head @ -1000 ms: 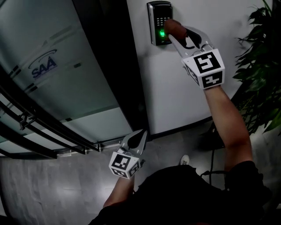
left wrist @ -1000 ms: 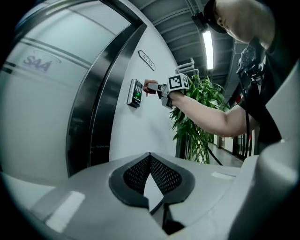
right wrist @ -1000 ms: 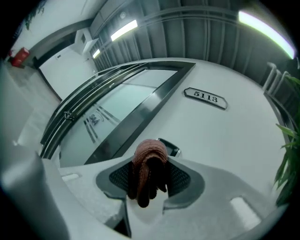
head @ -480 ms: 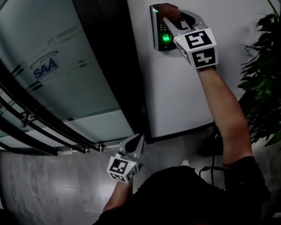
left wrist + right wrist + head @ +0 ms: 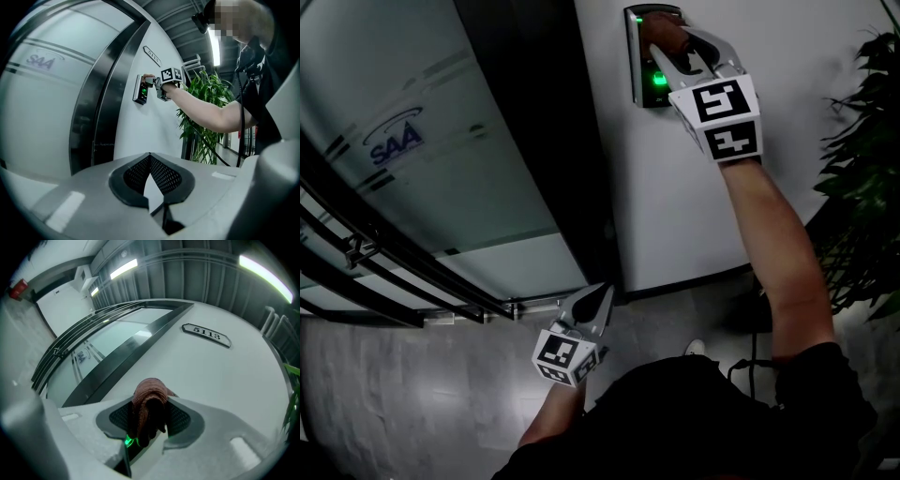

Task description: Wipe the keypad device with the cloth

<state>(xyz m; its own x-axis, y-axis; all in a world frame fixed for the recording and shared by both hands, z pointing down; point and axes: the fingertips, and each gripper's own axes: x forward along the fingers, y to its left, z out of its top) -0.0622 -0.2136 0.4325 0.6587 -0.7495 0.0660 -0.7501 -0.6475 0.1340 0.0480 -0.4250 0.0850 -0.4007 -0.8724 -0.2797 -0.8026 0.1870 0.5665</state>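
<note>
Glass door (image 5: 441, 141) marked "SAA"; wall plate (image 5: 206, 334) reads "5113". Right gripper (image 5: 673, 47), clamped on the cloth (image 5: 664, 36), presses it to the keypad (image 5: 637, 66) at the view's 12 o'clock. The cloth sits slightly lower than half a second ago, above the green light (image 5: 657, 79). Left gripper (image 5: 596, 302), jaws together and empty, hangs at 6 o'clock.

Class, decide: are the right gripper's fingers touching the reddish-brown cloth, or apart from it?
Touching. The right gripper view shows the reddish-brown cloth clamped between the right gripper's fingers, both of which press against its sides.
</note>
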